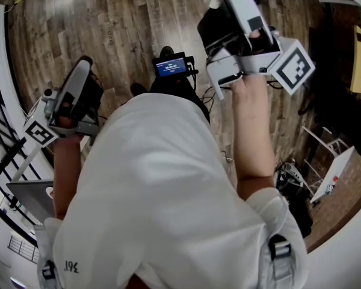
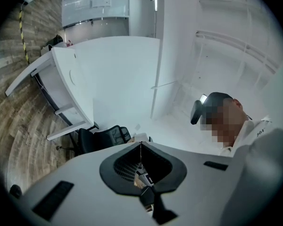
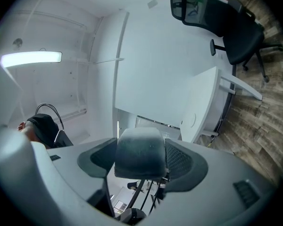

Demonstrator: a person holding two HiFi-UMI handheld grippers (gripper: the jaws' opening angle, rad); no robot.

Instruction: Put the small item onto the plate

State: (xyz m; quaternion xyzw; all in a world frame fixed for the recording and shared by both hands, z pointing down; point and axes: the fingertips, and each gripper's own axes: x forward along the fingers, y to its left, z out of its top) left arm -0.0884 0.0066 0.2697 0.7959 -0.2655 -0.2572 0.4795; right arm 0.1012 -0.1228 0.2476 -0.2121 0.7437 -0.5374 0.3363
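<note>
Small grey squarish block [image 3: 140, 147] sat pinched by its sides in our right gripper [image 3: 141, 166]. We thought it light, maybe squashy. Our left gripper [image 2: 141, 166] was closed on nothing. We saw no plate.

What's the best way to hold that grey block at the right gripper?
By its two flat side faces, likely as the right gripper has it now: the grey block sits squarely between the jaws, one jaw on each side, rounded top free.
</note>
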